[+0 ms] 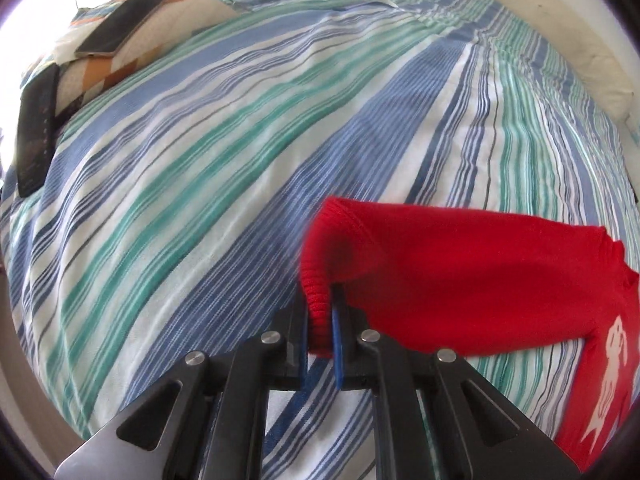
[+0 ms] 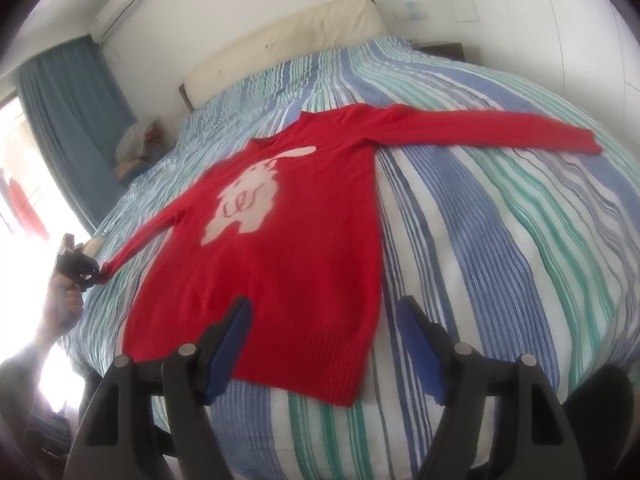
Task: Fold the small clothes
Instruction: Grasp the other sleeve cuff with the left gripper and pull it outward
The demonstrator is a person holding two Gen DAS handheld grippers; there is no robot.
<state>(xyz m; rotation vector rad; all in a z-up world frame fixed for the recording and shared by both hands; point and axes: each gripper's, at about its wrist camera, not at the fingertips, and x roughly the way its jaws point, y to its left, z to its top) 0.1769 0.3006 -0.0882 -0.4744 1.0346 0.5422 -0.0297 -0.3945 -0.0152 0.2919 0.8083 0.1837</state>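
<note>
While one red sweater lies flat, two phones rest nearby.

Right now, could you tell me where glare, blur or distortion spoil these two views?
Left wrist view: fisheye bulges the striped bedspread; the window corner at upper left is blown out; the red sweater cuff in the left gripper is slightly smeared. Right wrist view: window glare at left washes out the hand; the right gripper looks soft; stripes curve toward the edges.
</note>
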